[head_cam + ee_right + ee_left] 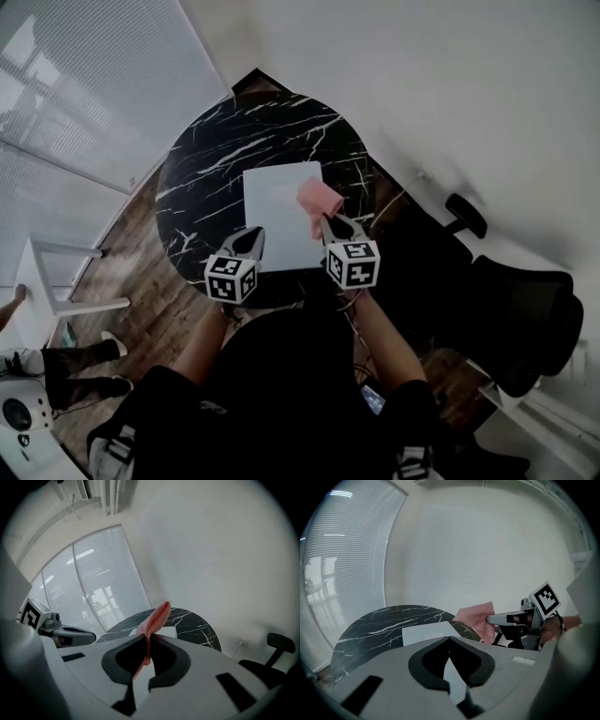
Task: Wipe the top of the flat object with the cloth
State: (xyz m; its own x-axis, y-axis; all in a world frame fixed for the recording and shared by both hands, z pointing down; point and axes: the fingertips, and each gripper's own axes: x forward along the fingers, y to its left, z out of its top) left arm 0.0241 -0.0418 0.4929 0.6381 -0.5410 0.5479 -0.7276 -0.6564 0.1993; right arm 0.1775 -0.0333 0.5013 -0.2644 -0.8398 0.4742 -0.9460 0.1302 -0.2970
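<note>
A white flat object (277,211) lies on the near half of a round black marble table (206,178). My right gripper (330,223) is shut on a pink cloth (319,197), which hangs over the flat object's right edge. In the right gripper view the cloth (157,618) stands up from between the jaws (146,638). My left gripper (253,236) hovers over the flat object's near left corner, shut with nothing in it. The left gripper view shows the flat object (424,633) past its jaws, and the right gripper (490,619) holding the cloth (476,618) to the right.
A black office chair (525,319) stands to the right of the table. A white side table (37,291) and a person's legs (75,361) are at the left on the wooden floor. Window blinds (84,84) fill the far left.
</note>
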